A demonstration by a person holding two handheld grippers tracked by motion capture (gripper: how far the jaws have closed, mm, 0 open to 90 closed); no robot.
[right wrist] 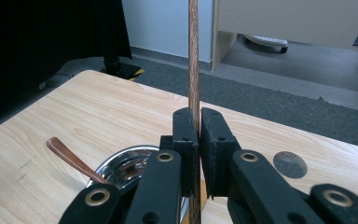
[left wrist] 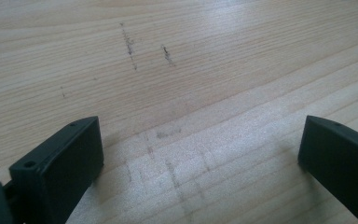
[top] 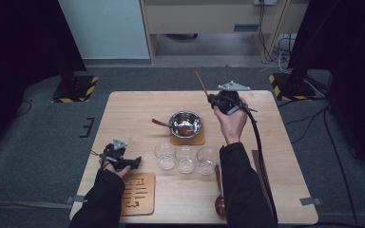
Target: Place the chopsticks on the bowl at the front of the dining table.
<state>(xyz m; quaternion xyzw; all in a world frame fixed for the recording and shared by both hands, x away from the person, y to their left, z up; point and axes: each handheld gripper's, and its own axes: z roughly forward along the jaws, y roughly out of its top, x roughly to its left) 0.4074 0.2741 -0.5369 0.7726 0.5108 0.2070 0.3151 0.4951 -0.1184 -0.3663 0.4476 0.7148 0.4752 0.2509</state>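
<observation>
High view: right gripper [top: 217, 101] raised over the far right of the table [top: 138, 102], clamped on a thin wooden stick [top: 201, 83] slanting up and away, probably a chopstick; steel bowl [top: 186, 124] on a cork mat [top: 196, 140] just left of it, with a brown spoon [top: 161, 123] leaning in; three glass cups [top: 186, 158] in a row nearer the person; second spoon [top: 219, 197] at the near edge; left gripper [top: 134, 163] resting low by a wooden coaster [top: 138, 193]. Left gripper view: jaws wide apart, nothing between them, bare table [left wrist: 177, 70] below. Right gripper view: jaws shut tight on the stick [right wrist: 193, 56], gripped partway along and standing upright; bowl [right wrist: 121, 165] and spoon handle [right wrist: 70, 158] below left. Best carried slowly with the clamp firm and the wrist level, the lower end guided clear of the bowl rim and cups, since a long stick held off-centre likely pivots or slips if swung.
</observation>
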